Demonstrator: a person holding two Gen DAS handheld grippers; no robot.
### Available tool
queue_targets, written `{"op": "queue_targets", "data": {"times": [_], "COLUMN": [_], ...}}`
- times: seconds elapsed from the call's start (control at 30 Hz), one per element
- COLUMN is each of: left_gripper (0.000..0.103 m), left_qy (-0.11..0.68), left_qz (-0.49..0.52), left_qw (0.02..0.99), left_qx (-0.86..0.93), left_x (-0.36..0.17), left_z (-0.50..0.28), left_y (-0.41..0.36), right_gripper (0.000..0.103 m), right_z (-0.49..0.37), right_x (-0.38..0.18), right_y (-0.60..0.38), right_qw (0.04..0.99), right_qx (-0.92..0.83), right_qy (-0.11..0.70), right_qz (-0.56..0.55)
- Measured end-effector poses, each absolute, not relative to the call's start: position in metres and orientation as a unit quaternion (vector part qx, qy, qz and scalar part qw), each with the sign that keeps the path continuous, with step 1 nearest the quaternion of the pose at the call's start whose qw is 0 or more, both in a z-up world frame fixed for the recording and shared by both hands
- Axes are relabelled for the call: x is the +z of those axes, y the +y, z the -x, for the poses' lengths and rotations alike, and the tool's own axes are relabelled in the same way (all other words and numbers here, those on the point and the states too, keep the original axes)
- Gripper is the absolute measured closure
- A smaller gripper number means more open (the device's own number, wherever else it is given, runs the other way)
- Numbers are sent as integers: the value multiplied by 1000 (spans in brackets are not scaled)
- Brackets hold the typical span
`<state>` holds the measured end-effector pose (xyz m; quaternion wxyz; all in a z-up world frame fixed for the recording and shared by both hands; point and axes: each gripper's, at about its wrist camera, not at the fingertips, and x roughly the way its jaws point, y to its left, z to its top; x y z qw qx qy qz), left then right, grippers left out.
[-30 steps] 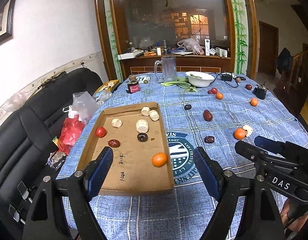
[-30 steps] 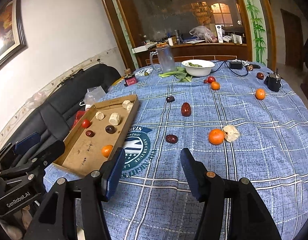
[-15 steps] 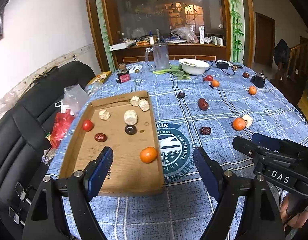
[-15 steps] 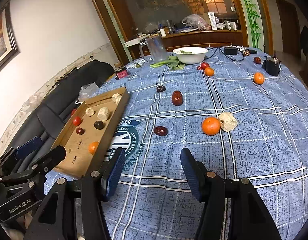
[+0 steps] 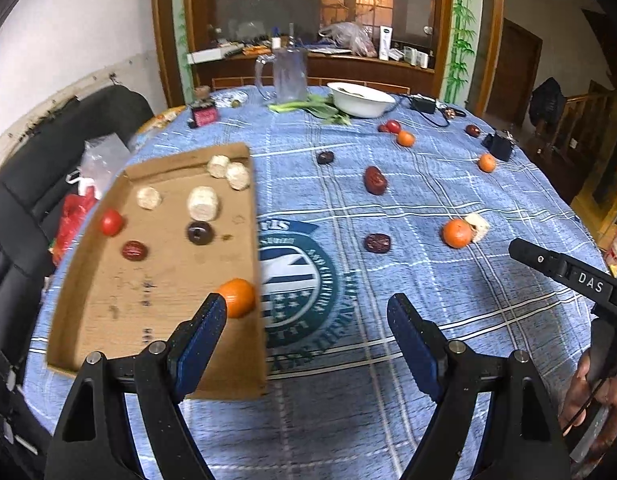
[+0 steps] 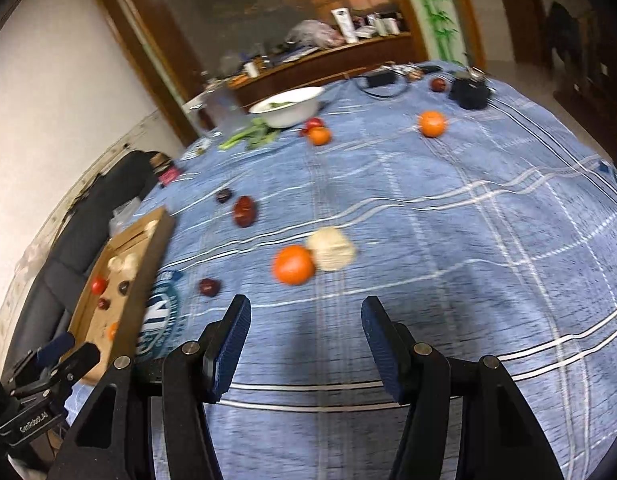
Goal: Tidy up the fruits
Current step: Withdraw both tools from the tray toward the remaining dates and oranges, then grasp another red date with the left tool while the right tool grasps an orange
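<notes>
A cardboard tray (image 5: 108,312) lies on the left of the blue table; it also shows in the right wrist view (image 6: 148,240). It holds an orange (image 5: 237,297), a red tomato (image 5: 110,222), dark dates and several pale chunks. Loose on the cloth are an orange (image 6: 293,265) touching a pale chunk (image 6: 332,249), a dark date (image 6: 209,287), a red date (image 6: 244,210) and more oranges farther back. My left gripper (image 5: 306,340) is open and empty by the tray's near right corner. My right gripper (image 6: 306,340) is open and empty, just short of the orange.
A white bowl (image 5: 360,98), greens (image 5: 308,106), a glass pitcher (image 5: 286,74) and a small black device (image 5: 498,144) stand at the far side. A black sofa (image 5: 24,200) with plastic bags lies left of the table. The table edge drops off at the right.
My right gripper has moved forward and right toward the orange and pale chunk, tilting. My left gripper has shifted right, off the tray onto the cloth emblem.
</notes>
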<state>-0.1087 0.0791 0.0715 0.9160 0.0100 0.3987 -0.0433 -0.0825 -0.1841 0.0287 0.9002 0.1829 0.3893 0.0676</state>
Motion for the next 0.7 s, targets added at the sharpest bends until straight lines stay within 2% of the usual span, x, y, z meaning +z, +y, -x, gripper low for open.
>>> {"op": "queue_targets", "data": {"times": [0.7], "left_gripper": [21], "left_qy": [430], "left_qz": [-15], "left_qw": [897], "left_qx": [-100], "left_x": [41], "left_z": [18], "left_y": [31], "right_gripper": [41], "right_z": [22], "right_x": [16], "right_y": [-189], "right_qw": [885], "right_qx": [62], "right_qy": [428], "right_qz": [-173]}}
